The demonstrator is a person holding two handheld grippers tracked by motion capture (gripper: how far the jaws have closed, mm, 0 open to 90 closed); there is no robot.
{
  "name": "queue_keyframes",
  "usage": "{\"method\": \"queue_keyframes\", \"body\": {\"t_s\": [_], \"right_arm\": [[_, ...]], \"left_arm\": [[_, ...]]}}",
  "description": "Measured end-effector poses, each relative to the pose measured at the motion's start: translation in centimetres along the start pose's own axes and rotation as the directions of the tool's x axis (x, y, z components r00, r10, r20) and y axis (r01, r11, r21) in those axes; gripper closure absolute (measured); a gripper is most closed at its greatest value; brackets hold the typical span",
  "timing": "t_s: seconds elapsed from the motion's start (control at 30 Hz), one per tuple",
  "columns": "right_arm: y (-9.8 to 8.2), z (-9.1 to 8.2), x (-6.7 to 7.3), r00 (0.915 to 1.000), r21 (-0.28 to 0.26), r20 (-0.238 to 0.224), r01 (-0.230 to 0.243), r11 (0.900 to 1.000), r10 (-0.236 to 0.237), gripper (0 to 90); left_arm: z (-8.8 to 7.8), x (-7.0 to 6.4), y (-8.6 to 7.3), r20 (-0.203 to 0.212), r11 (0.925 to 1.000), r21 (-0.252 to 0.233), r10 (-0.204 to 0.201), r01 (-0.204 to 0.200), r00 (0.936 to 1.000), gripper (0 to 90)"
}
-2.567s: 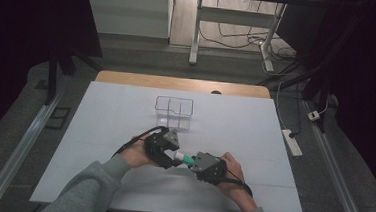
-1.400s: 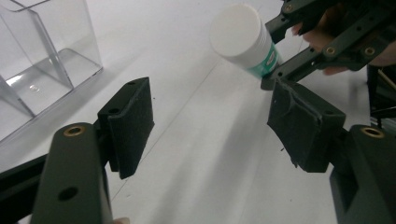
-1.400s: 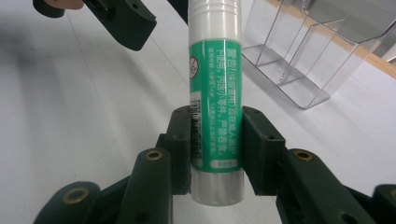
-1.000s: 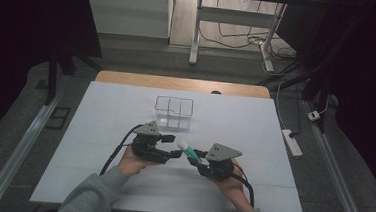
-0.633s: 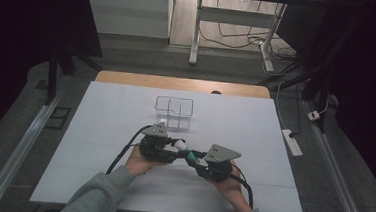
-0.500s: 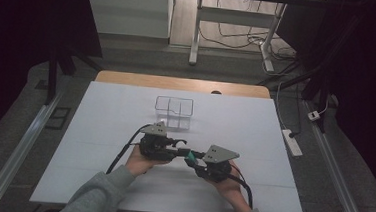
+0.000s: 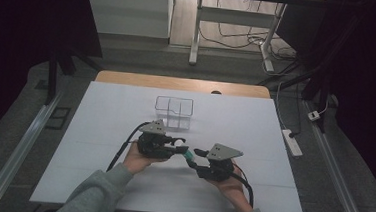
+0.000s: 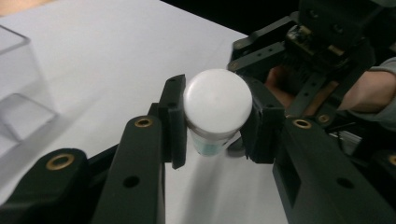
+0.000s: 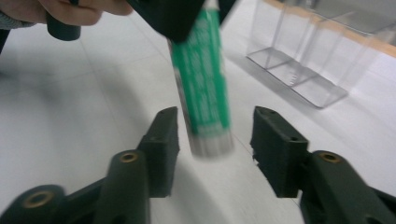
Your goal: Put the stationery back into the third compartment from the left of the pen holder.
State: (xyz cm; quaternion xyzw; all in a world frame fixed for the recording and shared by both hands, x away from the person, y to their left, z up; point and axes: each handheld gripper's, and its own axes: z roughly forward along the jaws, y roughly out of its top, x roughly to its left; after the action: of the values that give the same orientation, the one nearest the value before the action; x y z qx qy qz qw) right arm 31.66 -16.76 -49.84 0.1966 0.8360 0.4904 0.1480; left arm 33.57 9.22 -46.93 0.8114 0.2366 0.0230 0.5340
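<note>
A green tube (image 7: pixel 188 157) with a white cap (image 8: pixel 217 100) hangs over the white table (image 7: pixel 99 130) between both hands. My left gripper (image 7: pixel 180 146) (image 8: pixel 215 121) is shut on the cap end, with a pad pressed on each side; its jaws have just closed there. My right gripper (image 7: pixel 197 156) (image 9: pixel 215 135) has just been opening. The tube's blurred bottom end (image 9: pixel 203 84) sits between its jaws, and neither pad touches it. In the left gripper view, the right gripper (image 8: pixel 317 51) is close behind the cap.
An empty clear box with compartments (image 7: pixel 174 111) (image 9: pixel 299 60) (image 8: pixel 18 93) stands on the table just beyond the grippers. A white power strip (image 7: pixel 292 142) lies off the table's right edge. A table frame (image 7: pixel 196 31) stands on the floor beyond.
My left gripper came in from the left and closed on the tube's cap end. My right gripper's jaws then parted and let go of the tube.
</note>
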Motion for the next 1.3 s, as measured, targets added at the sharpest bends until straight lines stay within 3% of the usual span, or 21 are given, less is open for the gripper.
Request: {"method": "queue_keyframes", "body": {"t_s": [0.27,0.5,1.0,1.3], "right_arm": [[-1.2,-1.4,-0.9,0.9980,0.030,0.043,-0.049,0.998,0.047,41.9],[-2.5,-4.0,-2.4,0.9909,0.036,0.094,-0.100,0.994,0.097,39.4],[-4.2,-7.0,-3.8,0.9792,0.029,0.149,-0.144,0.989,0.138,35.8],[-4.8,-8.0,-4.3,0.9741,0.025,0.170,-0.155,0.988,0.149,35.4]], "left_arm": [[-1.1,0.7,0.1,-0.037,0.9999,-0.012,-0.010,0.010,0.9993,63.8],[-2.0,1.3,0.8,-0.062,0.9999,-0.014,-0.006,0.005,0.9981,63.9],[-4.2,2.5,2.9,-0.100,0.9992,-0.040,0.000,-0.004,0.9949,63.8],[-5.0,3.5,4.1,-0.133,0.9987,-0.051,-0.015,0.008,0.9910,63.8]]}}
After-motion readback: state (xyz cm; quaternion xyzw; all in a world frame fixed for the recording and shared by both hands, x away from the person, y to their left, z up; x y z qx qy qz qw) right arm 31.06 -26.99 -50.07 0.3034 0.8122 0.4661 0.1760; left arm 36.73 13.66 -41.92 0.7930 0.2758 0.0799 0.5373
